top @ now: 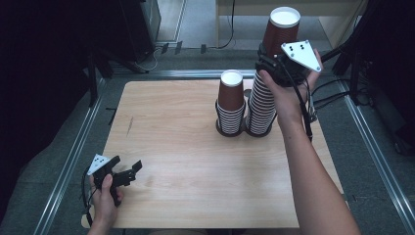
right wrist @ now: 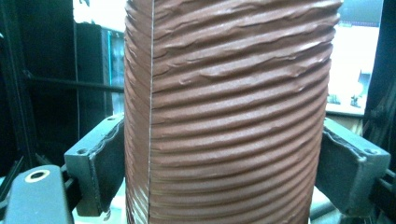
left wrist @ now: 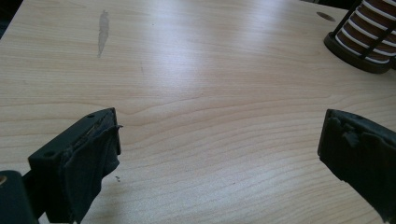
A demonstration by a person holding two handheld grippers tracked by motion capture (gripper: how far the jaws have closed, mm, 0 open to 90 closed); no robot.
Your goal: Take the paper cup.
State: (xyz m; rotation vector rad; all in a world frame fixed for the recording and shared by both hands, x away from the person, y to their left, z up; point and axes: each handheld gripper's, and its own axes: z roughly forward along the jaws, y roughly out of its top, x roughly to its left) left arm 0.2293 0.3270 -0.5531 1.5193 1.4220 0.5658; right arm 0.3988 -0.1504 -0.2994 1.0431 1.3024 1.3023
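Pale wood grain covers the table (top: 195,161), which sits inside a metal rail frame on grey floor, with dark equipment at the upper left of the high view and a light wooden cabinet at the upper right. Most of the tabletop lies bare, from the lower edge up through the centre and left.

Nearest, at the lower left of the high view, the left hand (top: 105,203) rests at the table's near corner holding the left gripper (top: 128,175), its jaws spread wide with nothing between them. The left gripper view shows those jaws over bare wood, a grey smudge (left wrist: 103,30) at the upper left and the black base of a cup holder (left wrist: 355,56) in the upper right corner.

Farther, right of centre, two holders stand side by side: the short cup stack (top: 230,105) and, touching it, the tall cup stack (top: 262,105). The right forearm reaches up along the right side, and the right gripper (top: 279,66) sits raised at the tall stack's top, clamping the brown cup (top: 281,32) there. Ribbed brown paper and a vertical seam appear in the right gripper view, a jaw pressed on each side of the brown cup (right wrist: 233,121).
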